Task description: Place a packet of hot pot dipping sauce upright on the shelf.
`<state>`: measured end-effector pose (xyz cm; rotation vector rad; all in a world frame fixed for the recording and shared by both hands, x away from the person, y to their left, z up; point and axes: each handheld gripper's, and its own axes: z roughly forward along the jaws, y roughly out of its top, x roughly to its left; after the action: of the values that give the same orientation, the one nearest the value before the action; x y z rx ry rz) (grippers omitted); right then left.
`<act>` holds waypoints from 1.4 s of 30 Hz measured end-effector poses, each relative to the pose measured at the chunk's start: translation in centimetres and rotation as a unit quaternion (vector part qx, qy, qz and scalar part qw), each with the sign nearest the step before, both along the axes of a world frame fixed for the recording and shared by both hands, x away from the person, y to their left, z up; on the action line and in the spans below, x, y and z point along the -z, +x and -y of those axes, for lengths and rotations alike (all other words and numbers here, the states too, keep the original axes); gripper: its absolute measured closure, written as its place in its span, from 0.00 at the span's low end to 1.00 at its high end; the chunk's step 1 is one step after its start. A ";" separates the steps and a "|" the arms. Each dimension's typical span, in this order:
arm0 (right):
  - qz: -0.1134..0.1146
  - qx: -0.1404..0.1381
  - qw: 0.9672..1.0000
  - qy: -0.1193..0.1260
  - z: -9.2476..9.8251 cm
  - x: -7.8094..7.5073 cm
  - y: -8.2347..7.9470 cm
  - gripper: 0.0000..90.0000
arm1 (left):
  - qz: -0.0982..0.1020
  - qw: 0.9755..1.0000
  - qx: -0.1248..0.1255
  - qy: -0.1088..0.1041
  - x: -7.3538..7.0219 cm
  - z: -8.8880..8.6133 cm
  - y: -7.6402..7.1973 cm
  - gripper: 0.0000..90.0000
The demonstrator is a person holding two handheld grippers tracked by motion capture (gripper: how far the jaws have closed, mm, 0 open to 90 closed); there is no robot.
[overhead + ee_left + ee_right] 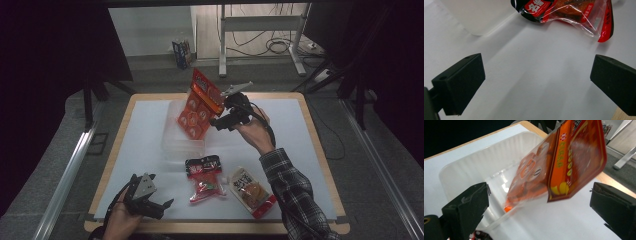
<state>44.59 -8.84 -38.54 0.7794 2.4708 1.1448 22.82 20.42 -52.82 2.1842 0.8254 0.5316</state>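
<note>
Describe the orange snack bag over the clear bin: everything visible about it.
The orange snack bag is a glossy plastic pouch with red edges, yellow print and round white emblems. It stands tilted, its lower end inside the clear plastic bin, its top leaning out over the rim. The right tool is open beside it, pads off the bag. It looks slightly blurred, maybe dropping.

The orange snack bag (564, 167) bore white round emblems, a yellow-green strip of print and a red border, and the tub (474, 170) under it was clear and colourless. The bench (150, 150) was white with a pale wooden rim. Nearer lay a red-and-black packet (204, 175) with white lettering, a cream-and-red packet (251, 190), and a grey plaid sleeve (295, 195).
</note>
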 end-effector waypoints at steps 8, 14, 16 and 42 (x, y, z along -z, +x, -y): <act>-0.017 -0.015 1.000 0.003 1.2 0.8 -1.7 0.03 | 0.000 1.000 0.000 0.005 0.1 0.1 0.0 0.00; -0.012 -0.020 1.000 0.003 1.9 1.6 -3.3 0.02 | -0.001 1.000 0.001 0.008 0.2 0.2 0.0 0.00; -0.014 -0.019 1.000 0.009 2.2 1.8 -3.7 0.02 | -0.001 1.000 0.001 0.009 0.2 0.2 0.0 0.00; -0.051 -0.024 0.998 0.010 5.1 6.0 -7.4 0.45 | -0.002 1.000 0.004 0.026 0.3 0.2 -0.2 0.00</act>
<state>37.17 -13.96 -44.55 0.8072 2.5794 1.1747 22.61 20.25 -53.13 2.2363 0.8128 0.5516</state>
